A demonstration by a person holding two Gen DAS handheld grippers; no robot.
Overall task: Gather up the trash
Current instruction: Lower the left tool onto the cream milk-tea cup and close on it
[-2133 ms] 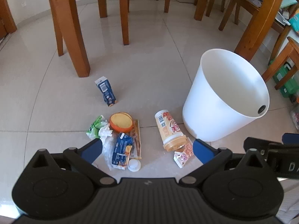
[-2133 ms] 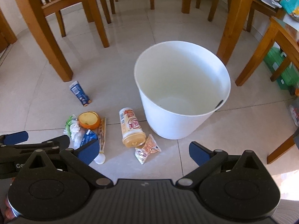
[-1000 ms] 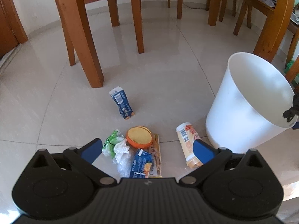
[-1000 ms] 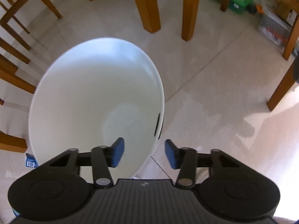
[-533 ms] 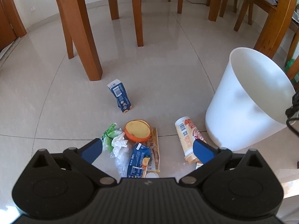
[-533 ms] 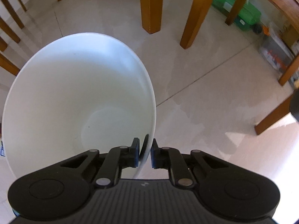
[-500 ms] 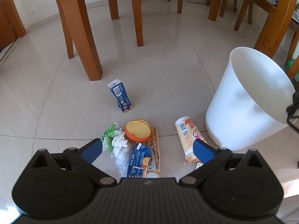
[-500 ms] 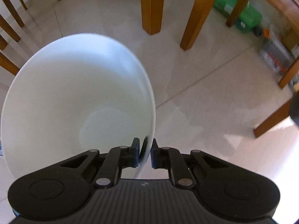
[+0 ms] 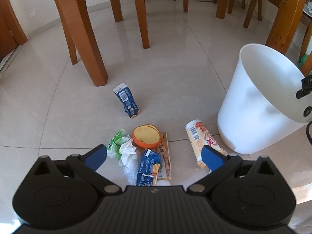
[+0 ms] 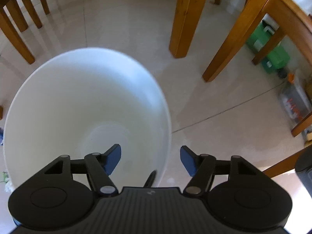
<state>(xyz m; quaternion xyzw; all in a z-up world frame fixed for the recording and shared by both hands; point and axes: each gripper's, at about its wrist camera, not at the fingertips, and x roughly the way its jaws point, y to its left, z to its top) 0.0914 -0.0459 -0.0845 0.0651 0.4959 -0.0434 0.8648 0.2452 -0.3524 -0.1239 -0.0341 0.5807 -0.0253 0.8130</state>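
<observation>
- Since half a second ago: right gripper (image 10: 150, 159) let go of white bin (image 10: 85, 105) rim, jaws just opened; rim wall between pads, untouched.
- Left wrist view: left gripper (image 9: 154, 156) spread wide, empty, above trash pile. Cylindrical snack tube (image 9: 202, 138) lying flat, long axis running away from camera, near end hidden behind right finger. Blue carton (image 9: 126, 100) upright, apart.
- Right wrist view: bin upright, mouth up, interior blurred.

Glossy beige floor tiles (image 9: 171, 62) reflect daylight. Wooden chair legs (image 9: 78, 39) and table legs (image 10: 185, 19) stand around on them. A green box (image 10: 273, 46) sits under furniture beside a white wall (image 9: 27, 2).
</observation>
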